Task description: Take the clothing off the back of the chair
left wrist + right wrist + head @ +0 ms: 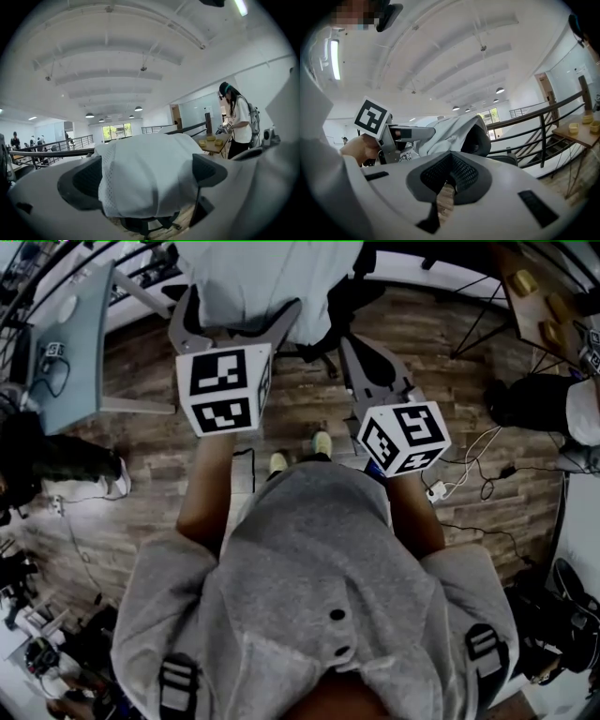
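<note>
The white clothing (251, 277) is draped over the chair back (480, 138) on the far side, dead ahead of the left gripper (239, 320), whose wide-apart jaws frame it without gripping, while the right gripper (361, 357), pinched together and empty, points past its right edge.

The person wears a grey sweatshirt (319, 559) with two dark studs (337, 615) on its front, grey straps (178, 681) with black buckles at both shoulders, and pale yellow shoes (322, 442). The left claw (234, 320) and right claw (352, 343) are grey with dark textured pads. Each carries a white cube (225, 388) printed with black square markers.
</note>
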The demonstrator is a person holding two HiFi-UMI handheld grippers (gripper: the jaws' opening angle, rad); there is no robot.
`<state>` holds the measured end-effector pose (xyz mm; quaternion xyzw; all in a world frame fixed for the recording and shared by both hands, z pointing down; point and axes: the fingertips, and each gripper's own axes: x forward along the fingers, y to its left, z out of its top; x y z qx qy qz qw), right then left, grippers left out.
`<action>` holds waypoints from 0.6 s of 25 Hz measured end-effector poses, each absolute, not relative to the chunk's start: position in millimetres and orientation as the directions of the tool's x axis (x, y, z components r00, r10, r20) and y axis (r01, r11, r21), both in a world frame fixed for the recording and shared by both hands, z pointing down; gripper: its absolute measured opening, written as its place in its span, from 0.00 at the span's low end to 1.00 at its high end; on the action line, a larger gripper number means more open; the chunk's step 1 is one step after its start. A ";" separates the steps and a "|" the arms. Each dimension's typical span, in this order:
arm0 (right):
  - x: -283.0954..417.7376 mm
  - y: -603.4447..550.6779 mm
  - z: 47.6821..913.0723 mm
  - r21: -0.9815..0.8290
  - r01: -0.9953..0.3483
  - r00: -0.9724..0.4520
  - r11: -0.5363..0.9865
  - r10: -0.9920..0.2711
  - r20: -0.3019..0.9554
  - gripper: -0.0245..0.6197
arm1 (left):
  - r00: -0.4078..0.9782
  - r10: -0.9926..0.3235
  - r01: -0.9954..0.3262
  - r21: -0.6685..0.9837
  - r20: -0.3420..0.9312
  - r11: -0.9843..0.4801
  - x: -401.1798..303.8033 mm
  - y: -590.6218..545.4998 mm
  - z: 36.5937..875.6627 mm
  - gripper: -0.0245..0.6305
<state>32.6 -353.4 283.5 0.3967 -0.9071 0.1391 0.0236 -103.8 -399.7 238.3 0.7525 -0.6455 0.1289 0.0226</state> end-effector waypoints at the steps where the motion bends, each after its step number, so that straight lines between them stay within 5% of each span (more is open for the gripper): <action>1: 34.9 -356.2 284.3 -0.239 -0.723 -0.687 0.648 -0.710 0.154 0.06 | 0.123 -0.965 -0.979 -0.131 0.232 -0.156 -104.1 -406.2 238.8 0.93; 15: 51.8 -389.3 298.4 -0.269 -0.690 -0.720 0.673 -0.676 0.157 0.06 | 0.059 -0.945 -0.998 0.003 0.322 -0.061 -120.7 -462.7 280.1 0.93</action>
